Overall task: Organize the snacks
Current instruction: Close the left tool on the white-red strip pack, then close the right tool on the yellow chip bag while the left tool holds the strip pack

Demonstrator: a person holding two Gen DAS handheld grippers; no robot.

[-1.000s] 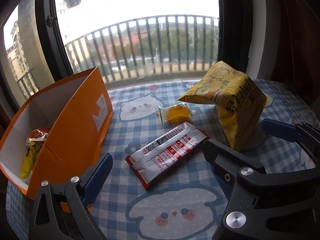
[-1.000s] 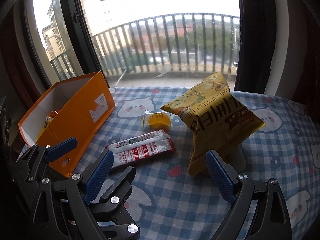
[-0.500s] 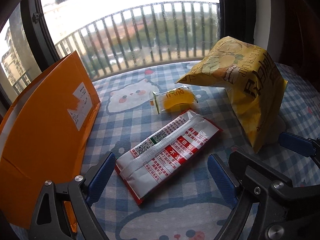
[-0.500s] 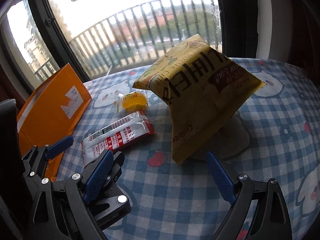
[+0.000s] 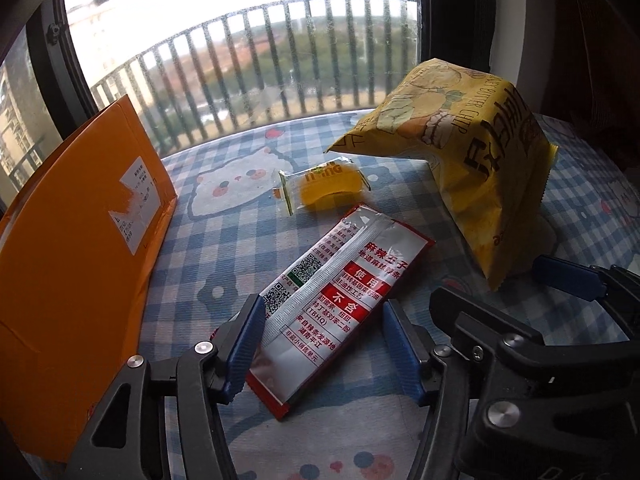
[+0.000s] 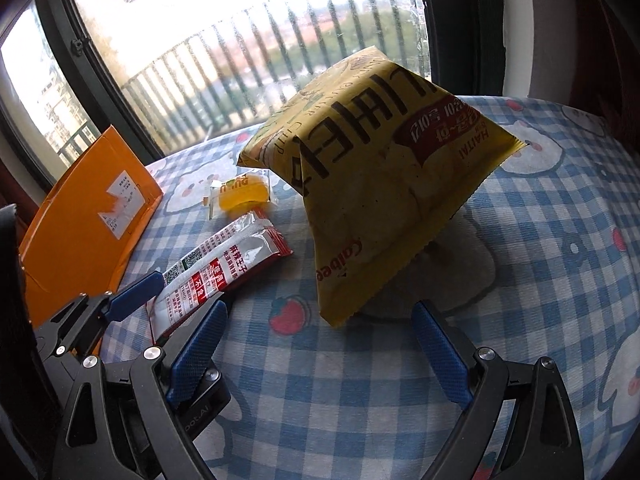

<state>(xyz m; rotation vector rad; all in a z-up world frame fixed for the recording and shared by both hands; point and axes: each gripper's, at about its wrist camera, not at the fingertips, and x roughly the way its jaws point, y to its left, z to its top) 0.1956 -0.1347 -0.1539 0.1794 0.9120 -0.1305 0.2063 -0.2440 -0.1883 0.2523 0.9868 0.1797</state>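
Left claw (image 5: pixel 322 344) is spread, straddling the near end of the red-and-white sachet (image 5: pixel 336 300) lying flat on the worktop (image 6: pixel 360 380), not yet pinching. Right claw (image 6: pixel 318 356) is spread, empty, facing the yellow chip bag (image 6: pixel 376 200). Likely next: close on the sachet, carry it to the orange box (image 5: pixel 76 240). Legible: "BUTTER CHIP", "HAITAI", "(TBHQ)".

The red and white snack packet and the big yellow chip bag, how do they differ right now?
The red and white snack packet lies flat on the tablecloth, while the yellow chip bag stands propped up, puffed and tent-like. The packet is slim and long; the bag is far bulkier. The left gripper has its fingers on either side of the packet's near end, while the right gripper is open short of the bag. Both are sealed and outside the orange box.
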